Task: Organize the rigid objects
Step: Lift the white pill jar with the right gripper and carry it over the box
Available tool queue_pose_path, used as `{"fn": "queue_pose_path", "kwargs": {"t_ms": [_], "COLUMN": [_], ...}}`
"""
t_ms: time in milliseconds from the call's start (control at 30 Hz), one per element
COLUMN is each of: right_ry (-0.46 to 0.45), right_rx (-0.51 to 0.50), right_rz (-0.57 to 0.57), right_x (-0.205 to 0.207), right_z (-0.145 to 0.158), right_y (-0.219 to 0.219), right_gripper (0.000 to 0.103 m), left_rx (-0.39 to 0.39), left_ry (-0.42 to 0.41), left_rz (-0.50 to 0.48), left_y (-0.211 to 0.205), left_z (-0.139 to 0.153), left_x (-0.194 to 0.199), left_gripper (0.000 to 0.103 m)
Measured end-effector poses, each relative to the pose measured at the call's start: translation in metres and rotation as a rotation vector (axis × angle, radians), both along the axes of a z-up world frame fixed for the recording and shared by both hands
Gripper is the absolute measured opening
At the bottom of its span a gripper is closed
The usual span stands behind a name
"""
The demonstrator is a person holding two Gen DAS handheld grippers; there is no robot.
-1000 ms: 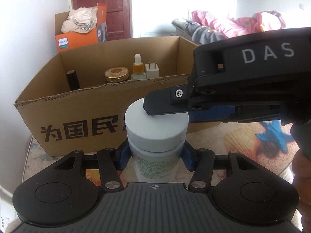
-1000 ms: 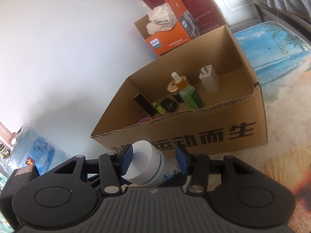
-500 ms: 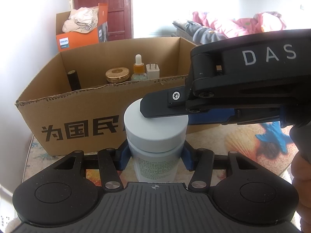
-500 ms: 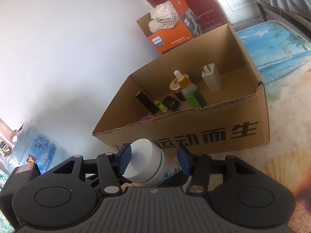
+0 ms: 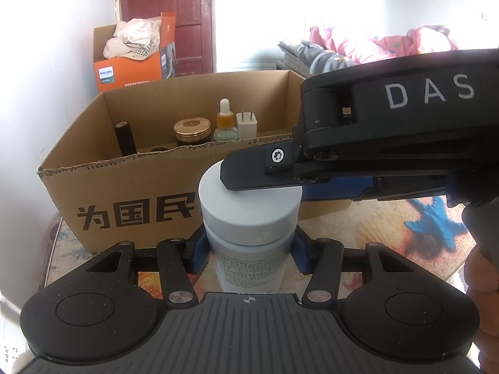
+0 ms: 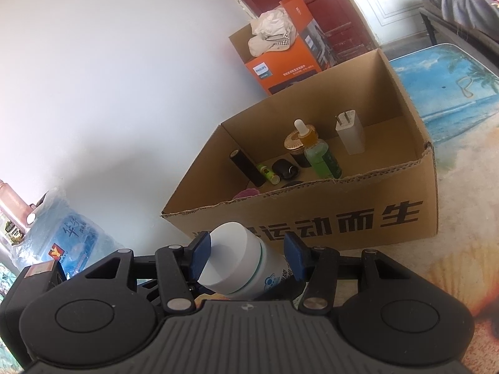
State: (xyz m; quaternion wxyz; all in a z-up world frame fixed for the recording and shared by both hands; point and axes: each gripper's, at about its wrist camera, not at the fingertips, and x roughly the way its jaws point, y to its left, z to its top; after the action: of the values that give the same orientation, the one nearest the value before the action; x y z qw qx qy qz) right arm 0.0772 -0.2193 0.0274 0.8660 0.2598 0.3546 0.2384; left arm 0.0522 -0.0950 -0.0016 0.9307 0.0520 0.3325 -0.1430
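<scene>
A white bottle (image 5: 249, 205) with a wide white cap stands upright in front of an open cardboard box (image 5: 124, 212). My left gripper (image 5: 249, 249) is shut on the bottle's body just under the cap. My right gripper (image 6: 246, 257) comes in from the right and is shut around the cap of the same bottle (image 6: 237, 258). One of its black fingers (image 5: 249, 171) lies across the cap's top. Inside the box (image 6: 343, 218) stand a dropper bottle (image 5: 225, 124), a gold-lidded jar (image 5: 191, 129), a white plug (image 5: 247, 124) and a black tube (image 5: 124, 137).
An orange carton (image 5: 131, 71) with cloth in it stands behind the box by a red door. A sofa with bedding (image 5: 374, 50) is at the back right. A wrapped water-bottle pack (image 6: 71, 240) sits by the white wall. A hand (image 5: 480, 268) holds the right gripper.
The right gripper's finger has edged slightly left across the cap. The bottle, the box and the left gripper have stayed where they were.
</scene>
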Motion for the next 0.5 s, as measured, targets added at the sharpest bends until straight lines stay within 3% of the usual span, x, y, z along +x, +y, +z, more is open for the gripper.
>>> {"fn": "queue_pose_path", "kwargs": {"t_ms": [500], "right_ry": [-0.060], "right_rx": [0.002], "right_rz": [0.026], "right_x": [-0.007], "right_z": [0.022], "right_y": [0.010], "right_gripper": [0.055], "left_rx": [0.015], "left_ry": [-0.053], "left_rz": [0.019], "left_y": [0.004], "left_z": [0.021], "left_x": [-0.012], "left_gripper": [0.053]}}
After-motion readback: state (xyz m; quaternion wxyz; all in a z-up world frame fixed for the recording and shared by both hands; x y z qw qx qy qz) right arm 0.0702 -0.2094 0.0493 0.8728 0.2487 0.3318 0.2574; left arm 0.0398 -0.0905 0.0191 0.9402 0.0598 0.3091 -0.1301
